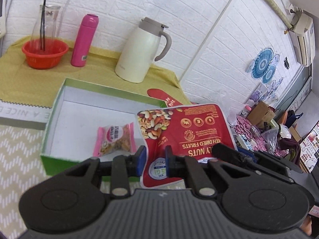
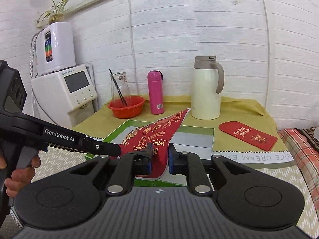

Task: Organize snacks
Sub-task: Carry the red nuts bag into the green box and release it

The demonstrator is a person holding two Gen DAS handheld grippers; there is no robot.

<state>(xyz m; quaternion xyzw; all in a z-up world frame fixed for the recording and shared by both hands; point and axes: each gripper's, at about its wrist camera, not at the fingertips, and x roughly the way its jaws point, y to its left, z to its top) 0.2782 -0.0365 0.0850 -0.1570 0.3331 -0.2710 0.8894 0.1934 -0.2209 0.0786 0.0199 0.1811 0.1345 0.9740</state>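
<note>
A table draped in a mustard-yellow cloth point(image 2: 249, 107) stretches beyond both tongs. On it, just past the tips, sits a shallow open cardboard box with green sides and a white floor point(image 1: 59, 123). A cream insulated jug with a grey handle point(image 2: 206, 91) stands farther back, well beyond the box, with a pink cylindrical flask point(image 2: 156, 92) and a red plastic bowl point(image 2: 126, 106) to its left. A red foil pouch of mixed nuts point(image 1: 189, 131) hangs lifted above the box's near edge. The left tongs point(image 1: 153, 159) pinch its lower edge, and the right tongs point(image 2: 159, 159) pinch the same pouch. Inside the box, left of the pouch, lies a small pink snack packet point(image 1: 115, 139).
</note>
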